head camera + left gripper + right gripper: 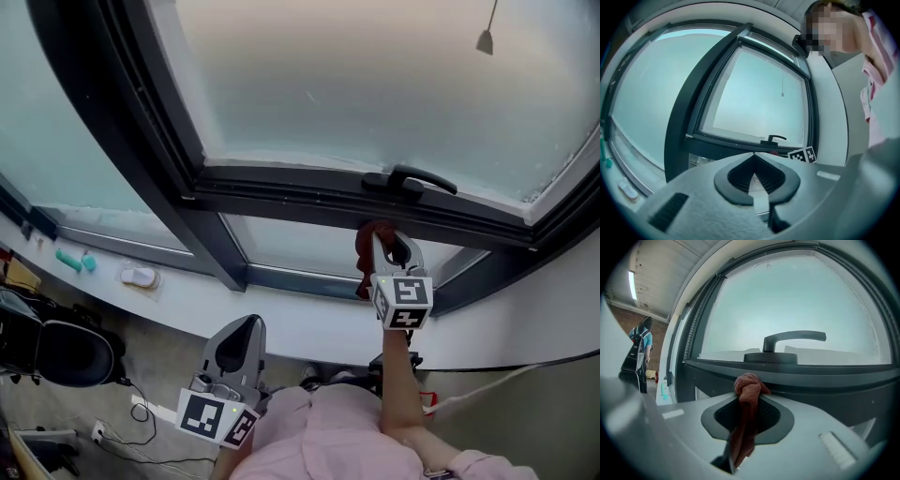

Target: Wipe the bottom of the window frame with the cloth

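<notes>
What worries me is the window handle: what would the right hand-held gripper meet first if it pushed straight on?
Probably the dark bottom rail of the window frame, just below the handle; the red cloth in the right hand-held gripper would touch it first.

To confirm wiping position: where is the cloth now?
The cloth is pinched in the right gripper, centre-right in the head view, up at the frame rail just below the window handle.

head cam: we're high, looking steeply down past own arm (398, 375) onto window frame (309, 202). cam on left gripper (752, 158) sits low, well back, tilted up, takes whole frame. cam on right gripper (749, 394) close under handle (794, 336), facing glass (787, 296), cloth (743, 437) in its foreground. all three views share handle and frame's bottom rail.
</notes>
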A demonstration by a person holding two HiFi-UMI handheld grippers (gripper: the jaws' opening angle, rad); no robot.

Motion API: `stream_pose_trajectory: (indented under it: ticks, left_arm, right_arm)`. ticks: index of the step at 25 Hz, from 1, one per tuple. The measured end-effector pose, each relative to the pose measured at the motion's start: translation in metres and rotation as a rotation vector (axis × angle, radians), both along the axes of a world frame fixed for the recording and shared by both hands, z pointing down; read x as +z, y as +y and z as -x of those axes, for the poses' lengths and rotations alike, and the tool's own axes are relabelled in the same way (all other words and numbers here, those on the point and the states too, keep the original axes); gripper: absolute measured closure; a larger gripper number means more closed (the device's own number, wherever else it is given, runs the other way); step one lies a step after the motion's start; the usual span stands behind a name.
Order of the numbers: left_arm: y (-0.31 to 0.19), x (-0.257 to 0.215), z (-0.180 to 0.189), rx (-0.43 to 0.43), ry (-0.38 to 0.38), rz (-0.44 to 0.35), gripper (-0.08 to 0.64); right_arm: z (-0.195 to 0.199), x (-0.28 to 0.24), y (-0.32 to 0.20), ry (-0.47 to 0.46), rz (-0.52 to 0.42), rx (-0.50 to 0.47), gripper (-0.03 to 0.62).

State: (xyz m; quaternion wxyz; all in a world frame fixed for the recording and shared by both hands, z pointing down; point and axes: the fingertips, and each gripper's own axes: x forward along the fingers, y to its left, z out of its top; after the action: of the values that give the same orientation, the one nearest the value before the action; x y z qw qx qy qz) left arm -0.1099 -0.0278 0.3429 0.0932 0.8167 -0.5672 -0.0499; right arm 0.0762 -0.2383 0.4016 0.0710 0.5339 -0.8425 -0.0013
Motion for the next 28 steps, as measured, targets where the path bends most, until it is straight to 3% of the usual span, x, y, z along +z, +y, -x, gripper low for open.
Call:
stream_pose_trajectory:
  ticks: [5, 12, 20, 28]
  left_arm:
    - [0.004, 0.000, 0.018, -0.049, 0.002, 0.000, 0.560]
    - [0.001, 0.000, 0.013, -0.039, 0.002, 0.002, 0.559]
    - [-0.008, -0.003, -0.005, -0.019, 0.003, -0.007, 0.558]
    - [-0.026, -0.005, -0.040, 0.048, 0.007, -0.015, 0.559]
  right_arm:
    - [-0.001, 0.001, -0.007, 0.012, -0.016, 0.022, 0.529]
    - [0.001, 0.001, -0.007, 0.027, -0.027, 0.000, 0.531]
    - [-0.002, 0.000, -0.005, 0.085, -0.037, -0.048, 0.532]
    - [-0.038, -0.002, -0.005, 0.120, -0.043, -0.037, 0.532]
